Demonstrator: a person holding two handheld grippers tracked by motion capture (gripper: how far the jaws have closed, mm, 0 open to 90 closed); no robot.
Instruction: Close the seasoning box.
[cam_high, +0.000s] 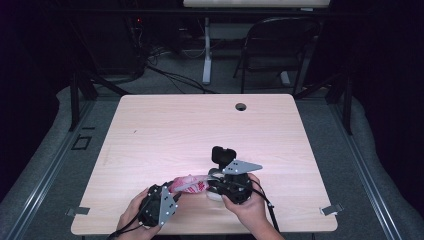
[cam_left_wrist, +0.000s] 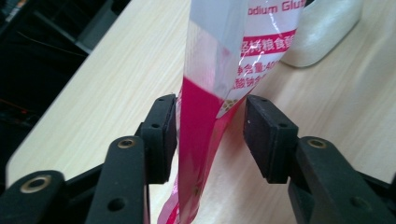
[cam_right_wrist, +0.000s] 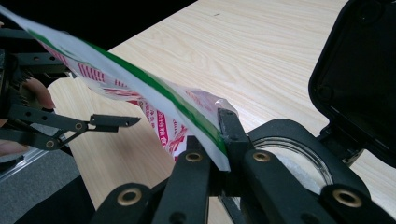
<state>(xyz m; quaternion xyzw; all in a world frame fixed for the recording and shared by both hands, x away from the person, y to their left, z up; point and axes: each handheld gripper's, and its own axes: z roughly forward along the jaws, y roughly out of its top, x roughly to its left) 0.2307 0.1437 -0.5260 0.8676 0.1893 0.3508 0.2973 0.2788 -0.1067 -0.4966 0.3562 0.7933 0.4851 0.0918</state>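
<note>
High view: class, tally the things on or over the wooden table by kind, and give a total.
Hand-held grippers: 2, the left gripper and the right gripper
Red and white printed packets: 1, the packet
Black-lidded containers: 1, the container
Total: 4

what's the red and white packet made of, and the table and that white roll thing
Packet: thin glossy plastic film, judging by the sheen, creases and printed text; a clear strip lets light through. Table: pale wood-grain top with a smooth matte finish, possibly laminate rather than solid wood. Roll: off-white and dull, looks like a roll of tape, though paper or plastic is hard to tell.
</note>
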